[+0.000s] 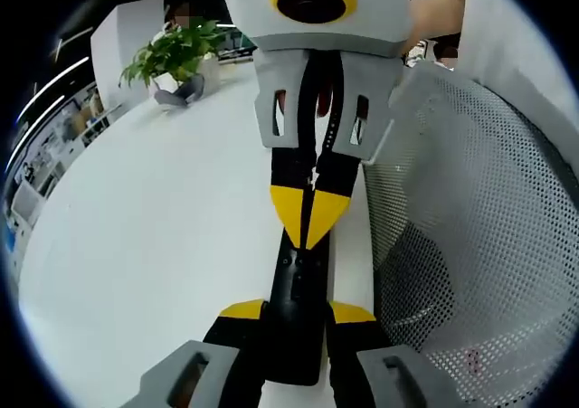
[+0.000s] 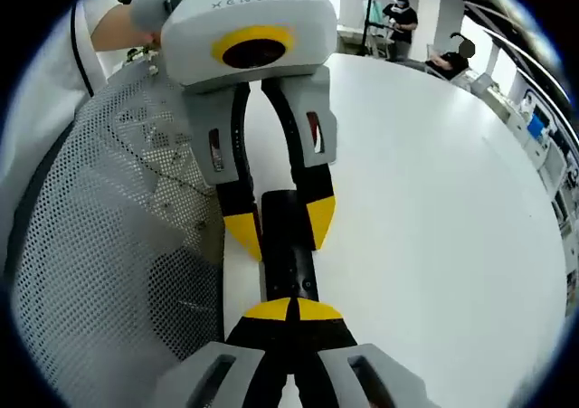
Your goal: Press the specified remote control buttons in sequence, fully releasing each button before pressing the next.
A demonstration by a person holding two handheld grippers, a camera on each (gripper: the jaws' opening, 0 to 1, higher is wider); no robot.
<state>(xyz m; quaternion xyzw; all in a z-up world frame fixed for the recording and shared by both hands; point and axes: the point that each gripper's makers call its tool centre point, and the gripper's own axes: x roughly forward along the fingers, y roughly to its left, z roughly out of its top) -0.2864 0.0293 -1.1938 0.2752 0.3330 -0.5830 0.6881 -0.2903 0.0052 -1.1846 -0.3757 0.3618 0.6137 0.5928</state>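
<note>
Mid-press by the look of it. Left tool [image 1: 298,314] at the bottom centre of the left gripper view, clamped narrow on the near end of the black remote [image 1: 297,277], one yellow tip on each side. Right tool [image 1: 310,216] coming down from the top centre, tips pinched together into one point and resting on the top face of the remote, just above the left tool's grip. Same story in the right gripper view: closed yellow tips at bottom centre, touching the remote in the middle of the frame.

Can't tell which button sits under that point, too dark to read. Can't tell how far along the sequence either.

Next move, probably: lift the pinched tips fully clear so the button pops back, then shift along the remote to the next one. Needs a steady hold on the left side so the remote doesn't rock.

Count:
- one remote
- two tools
- one white surface [image 1: 163,236]
- one potted plant [image 1: 176,53], upper left
- one white mesh chair back [image 1: 488,218], right side
</note>
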